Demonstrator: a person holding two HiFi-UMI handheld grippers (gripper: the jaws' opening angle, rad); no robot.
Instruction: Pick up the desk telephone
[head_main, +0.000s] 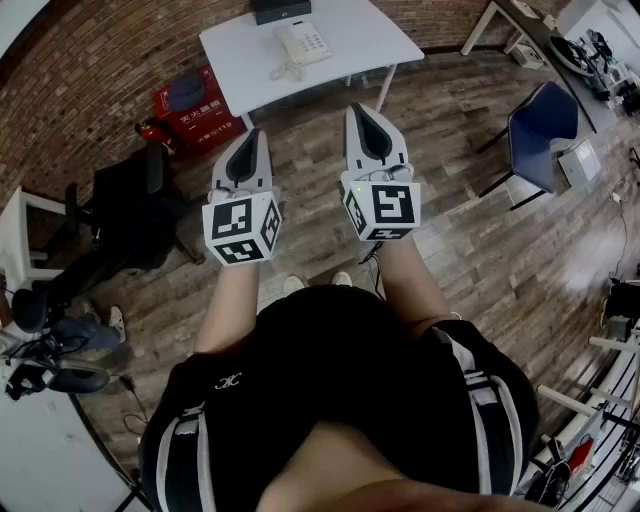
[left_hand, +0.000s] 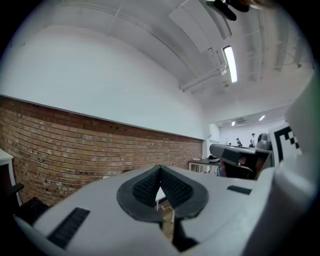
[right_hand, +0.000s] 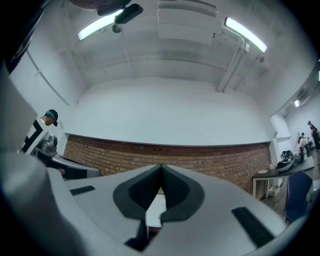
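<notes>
A white desk telephone (head_main: 301, 45) with a coiled cord lies on a white table (head_main: 355, 40) at the top of the head view, well ahead of both grippers. My left gripper (head_main: 250, 136) is held level above the wooden floor, its jaws shut and empty. Beside it, my right gripper (head_main: 362, 112) is also shut with nothing in it, pointing slightly up. In the left gripper view the shut gripper (left_hand: 160, 169) faces a brick wall. The right gripper view shows its gripper (right_hand: 161, 167) closed, with a strip of the white table (right_hand: 156, 207) below the tips.
A black box (head_main: 281, 10) sits at the table's far edge. A red box (head_main: 195, 108) and a black bag (head_main: 135, 215) lie on the floor at left. A blue chair (head_main: 545, 135) stands at right, another desk (head_main: 535, 30) beyond it.
</notes>
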